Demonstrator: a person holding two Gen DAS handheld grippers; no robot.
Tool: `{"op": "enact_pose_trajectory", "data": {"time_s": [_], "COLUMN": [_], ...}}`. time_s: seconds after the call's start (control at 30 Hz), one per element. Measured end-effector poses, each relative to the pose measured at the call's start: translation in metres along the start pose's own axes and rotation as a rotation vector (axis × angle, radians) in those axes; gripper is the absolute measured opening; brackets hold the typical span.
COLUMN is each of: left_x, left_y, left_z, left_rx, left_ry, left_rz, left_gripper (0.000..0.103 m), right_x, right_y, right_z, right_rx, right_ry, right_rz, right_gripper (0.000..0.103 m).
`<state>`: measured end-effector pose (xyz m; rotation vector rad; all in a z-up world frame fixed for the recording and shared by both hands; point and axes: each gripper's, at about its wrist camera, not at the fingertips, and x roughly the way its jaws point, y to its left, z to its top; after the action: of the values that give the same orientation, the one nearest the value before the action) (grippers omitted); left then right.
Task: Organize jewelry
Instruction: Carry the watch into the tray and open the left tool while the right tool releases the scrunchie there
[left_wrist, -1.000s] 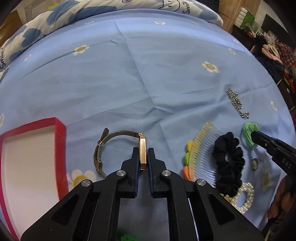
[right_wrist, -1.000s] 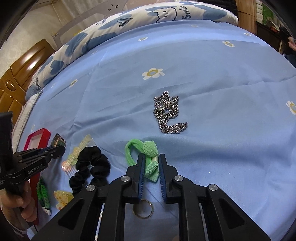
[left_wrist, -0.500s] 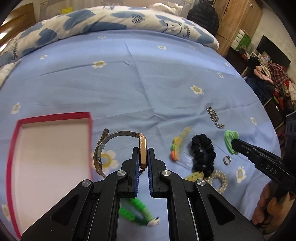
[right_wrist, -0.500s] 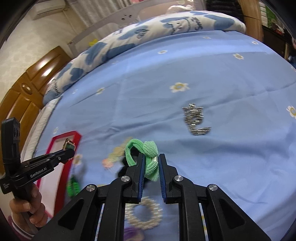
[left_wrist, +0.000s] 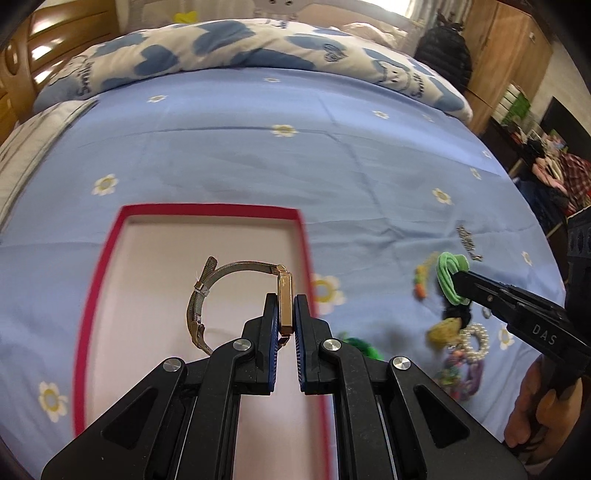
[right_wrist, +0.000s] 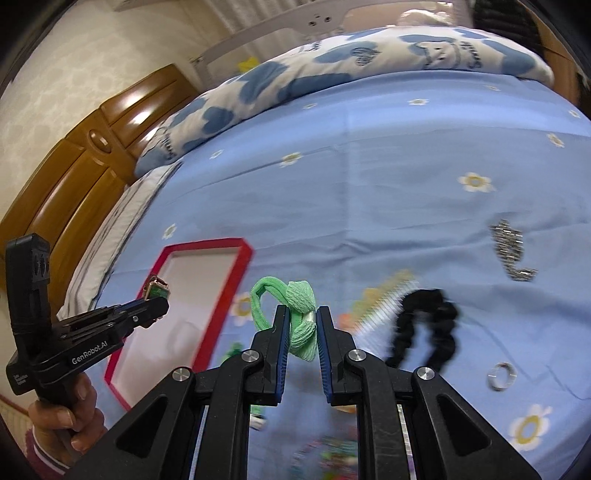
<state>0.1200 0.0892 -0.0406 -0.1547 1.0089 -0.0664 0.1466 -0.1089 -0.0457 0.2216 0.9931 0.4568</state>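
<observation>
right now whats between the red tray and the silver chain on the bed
In the right wrist view, between the red tray and the silver chain lie a clear comb and black scrunchie; the held green hair tie hangs in front.

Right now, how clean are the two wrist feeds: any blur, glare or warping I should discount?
Left wrist view: the watch and left gripper are sharp; the red-edged box and the pearl bracelet are motion-smeared. Right wrist view: the green hair tie is crisp, the black scrunchie streaked, with glare on the wooden headboard. Both fisheyes bow the bed.
</observation>
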Motion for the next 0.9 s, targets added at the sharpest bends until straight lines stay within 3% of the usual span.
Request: {"op": "enact_pose_trajectory", "data": {"time_s": [0.43,0.9], "left_x": [0.023,0.069], "left_y": [0.062,0.089], "left_z": [0.006,0.019], "left_rx": [-0.039,-0.038], "left_ry": [0.026,0.078], "left_rz": [0.077,0.116], "left_gripper": [0.007,0.007], "right_x": [0.068,0.144], "right_y": [0.075,0.104], "right_z": [0.015,0.03], "right_rx": [-0.083,-0.119], "right_ry": [0.08,0.167], "right_rz": [0.089,0.072], "right_gripper": [0.015,0.015]}}
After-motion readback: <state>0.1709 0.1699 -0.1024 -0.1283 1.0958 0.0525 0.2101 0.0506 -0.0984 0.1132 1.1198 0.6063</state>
